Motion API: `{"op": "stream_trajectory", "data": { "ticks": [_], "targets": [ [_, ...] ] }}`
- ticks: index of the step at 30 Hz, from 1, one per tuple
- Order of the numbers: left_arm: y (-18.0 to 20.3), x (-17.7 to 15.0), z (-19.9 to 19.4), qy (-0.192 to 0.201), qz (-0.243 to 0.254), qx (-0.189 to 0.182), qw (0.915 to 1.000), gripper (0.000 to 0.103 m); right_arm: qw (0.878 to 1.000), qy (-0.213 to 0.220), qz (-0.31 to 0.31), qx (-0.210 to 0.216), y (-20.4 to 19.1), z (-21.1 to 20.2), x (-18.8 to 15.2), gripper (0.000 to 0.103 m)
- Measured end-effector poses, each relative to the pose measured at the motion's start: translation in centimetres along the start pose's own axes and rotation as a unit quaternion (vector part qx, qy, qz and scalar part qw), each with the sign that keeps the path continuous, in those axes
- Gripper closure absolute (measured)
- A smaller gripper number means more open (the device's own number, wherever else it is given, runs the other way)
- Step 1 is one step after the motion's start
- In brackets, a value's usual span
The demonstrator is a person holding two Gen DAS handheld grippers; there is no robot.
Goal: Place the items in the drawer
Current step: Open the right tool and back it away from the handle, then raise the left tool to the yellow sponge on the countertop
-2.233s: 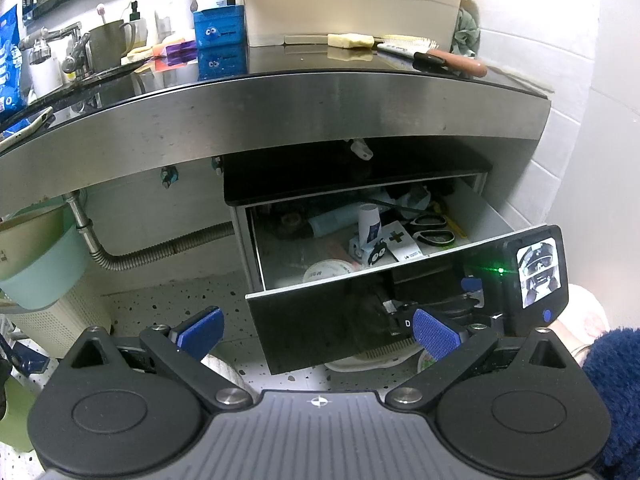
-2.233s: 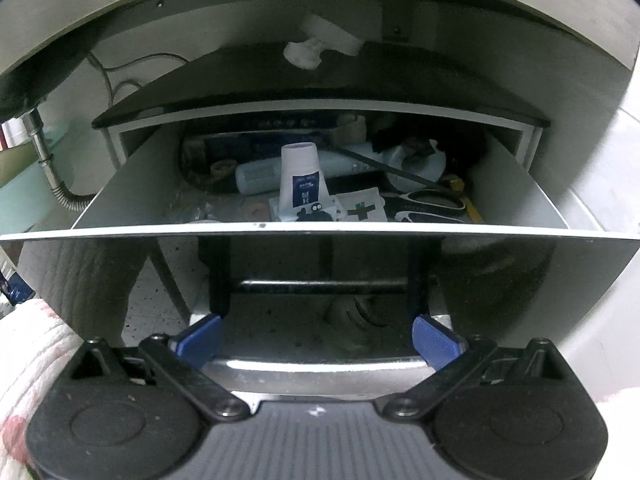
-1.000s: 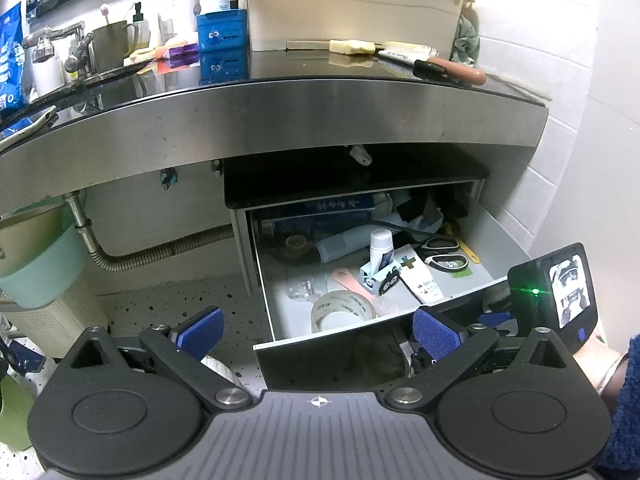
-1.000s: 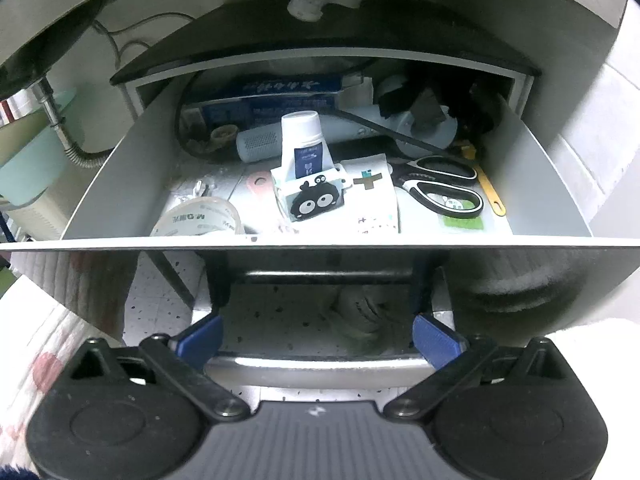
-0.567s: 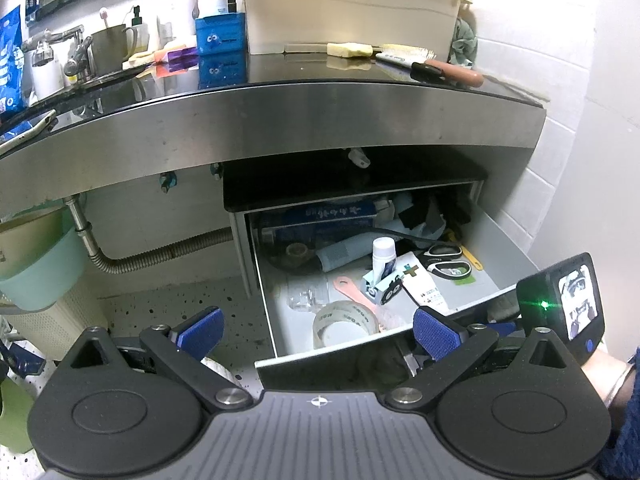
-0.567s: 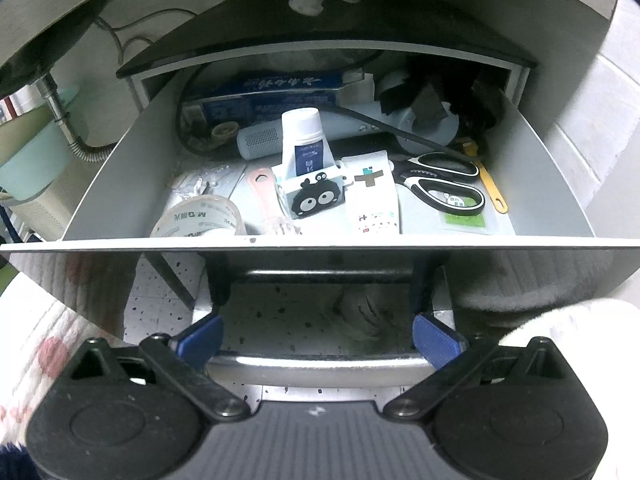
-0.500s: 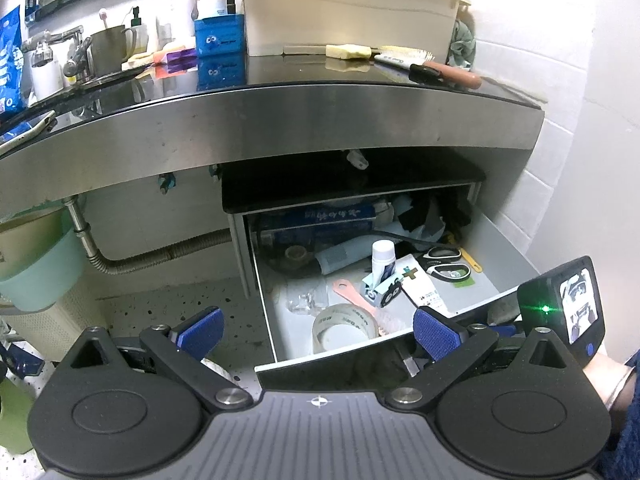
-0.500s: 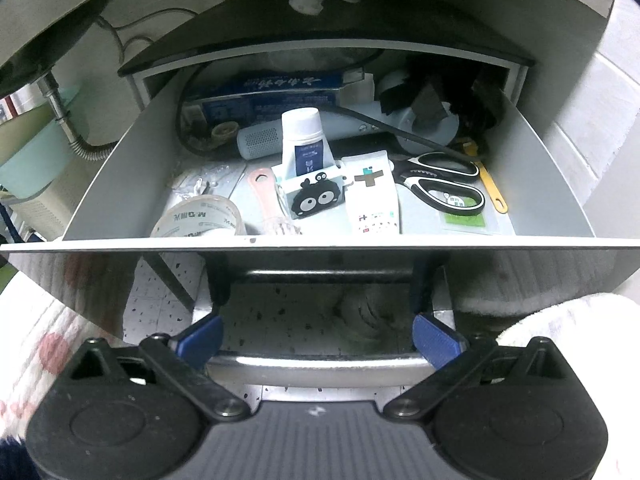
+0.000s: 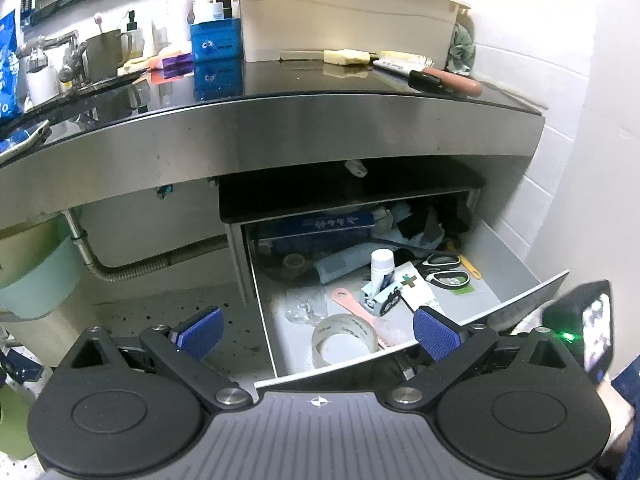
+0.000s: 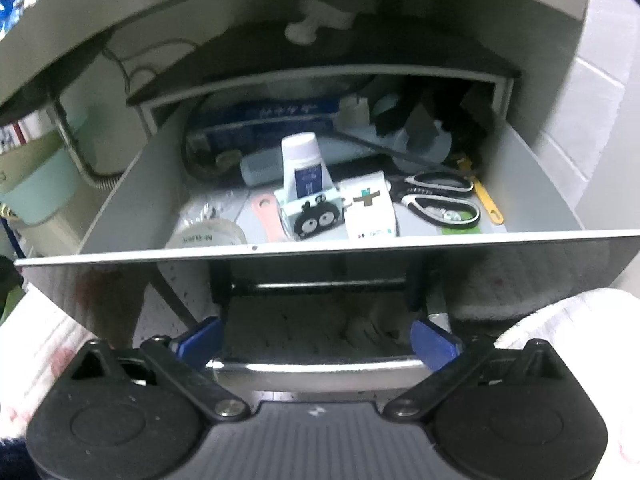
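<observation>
The grey drawer (image 9: 516,264) under the steel counter stands pulled out; it also shows in the right wrist view (image 10: 132,200). It holds a tape roll (image 9: 344,340), a pink comb (image 9: 360,312), a white tube in a cartoon holder (image 10: 306,184), a white packet (image 10: 370,208) and scissors (image 10: 440,200). My right gripper (image 10: 316,340) is open, its blue pads on either side of the drawer's chrome handle bar (image 10: 316,368). My left gripper (image 9: 316,330) is open and empty, in front of the drawer's left corner.
On the counter are a hairbrush (image 9: 432,74), a beige bin (image 9: 344,8), a blue box (image 9: 216,40) and a steel cup (image 9: 106,52). A corrugated drain pipe (image 9: 160,260) and a mint basket (image 9: 36,276) hang at left. A tiled wall (image 9: 560,140) stands at right.
The drawer has slid out toward me, drawn by the right gripper, baring the tape roll and comb. The right gripper has now shifted slightly, blurring its view. The left gripper stayed nearly still.
</observation>
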State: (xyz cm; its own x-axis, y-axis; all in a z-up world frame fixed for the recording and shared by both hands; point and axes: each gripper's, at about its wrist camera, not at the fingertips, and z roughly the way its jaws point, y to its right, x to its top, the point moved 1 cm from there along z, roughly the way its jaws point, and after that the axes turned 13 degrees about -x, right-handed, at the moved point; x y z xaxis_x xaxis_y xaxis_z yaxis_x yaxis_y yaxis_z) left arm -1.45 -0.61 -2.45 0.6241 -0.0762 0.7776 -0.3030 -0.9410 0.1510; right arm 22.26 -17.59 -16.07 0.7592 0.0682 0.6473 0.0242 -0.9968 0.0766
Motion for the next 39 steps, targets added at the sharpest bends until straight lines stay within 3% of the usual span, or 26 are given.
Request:
{"op": "stream_trajectory", "data": {
  "ticks": [4,7,11,13,16,20,25,29,39],
  "targets": [
    [0.0,1.2,0.1,0.008,0.002,0.004,1.0,0.001,0.998,0.064,0.006,0.002,0.3,-2.3,-0.4,0.002],
    [-0.1,2.2,-0.3,0.04,0.007,0.005,0.9992,0.001,0.995,0.097,0.0,0.01,0.2,-3.5,-0.7,0.002],
    [0.4,3.9,-1.2,0.096,0.058,0.015,0.9936,0.001,0.992,0.122,-0.002,0.018,0.2,-4.5,-0.8,0.002],
    [0.6,4.9,-1.4,0.101,0.079,0.014,0.9916,0.001,0.992,0.127,0.002,0.023,0.3,-4.7,-0.8,0.002],
    [0.1,6.6,-1.7,0.097,0.076,-0.013,0.9923,0.001,0.991,0.129,0.013,0.031,0.7,-4.8,-0.8,0.002],
    [-1.2,8.8,-2.2,0.114,0.029,-0.062,0.9911,0.001,0.99,0.135,0.024,0.04,1.0,-5.1,-0.8,0.002],
    [-2.5,11.8,-2.5,0.145,-0.03,-0.116,0.9822,0.001,0.988,0.142,0.03,0.053,1.2,-5.3,-0.9,0.002],
    [-2.1,15.2,-1.1,0.129,-0.032,-0.063,0.989,0.001,0.987,0.144,0.039,0.063,1.5,-5.4,-1.0,0.002],
    [-0.2,23.9,5.7,0.083,-0.02,-0.005,0.9963,0.001,0.984,0.131,0.08,0.089,2.8,-4.8,-1.1,0.002]
  ]
}}
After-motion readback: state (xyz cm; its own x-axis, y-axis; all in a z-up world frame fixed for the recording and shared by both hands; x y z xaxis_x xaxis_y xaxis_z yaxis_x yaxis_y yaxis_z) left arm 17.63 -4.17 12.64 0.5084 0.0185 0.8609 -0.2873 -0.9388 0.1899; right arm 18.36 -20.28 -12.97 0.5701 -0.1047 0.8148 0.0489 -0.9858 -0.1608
